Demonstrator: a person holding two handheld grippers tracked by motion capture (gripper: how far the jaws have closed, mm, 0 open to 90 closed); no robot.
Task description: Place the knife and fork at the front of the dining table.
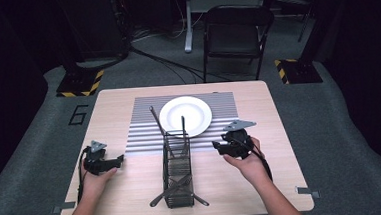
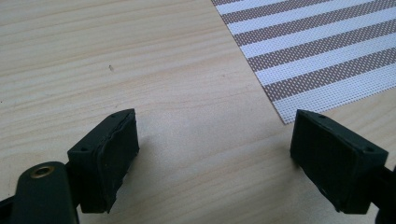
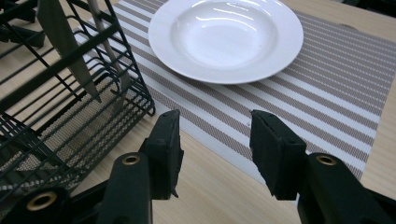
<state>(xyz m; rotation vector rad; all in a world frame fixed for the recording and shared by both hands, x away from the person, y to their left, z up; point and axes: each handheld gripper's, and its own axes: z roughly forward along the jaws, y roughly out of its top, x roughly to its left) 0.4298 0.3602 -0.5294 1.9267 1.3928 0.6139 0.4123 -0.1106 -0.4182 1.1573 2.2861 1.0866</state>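
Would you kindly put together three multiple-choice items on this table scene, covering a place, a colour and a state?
1. Where does the plate sit?
A. on the striped mat
B. inside the wire rack
C. on the bare table

2. What colour is the plate?
A. black
B. white
C. blue

3. How do the right tongs stand?
A. shut on a knife
C. shut on the plate
B. open, holding nothing

Answers:
1 A: the high view shows the plate resting on the mat, beyond the rack.
2 B: it is plain white in the high view and in the right gripper view.
3 B: in the right gripper view the jaws are apart with only mat and table between them.
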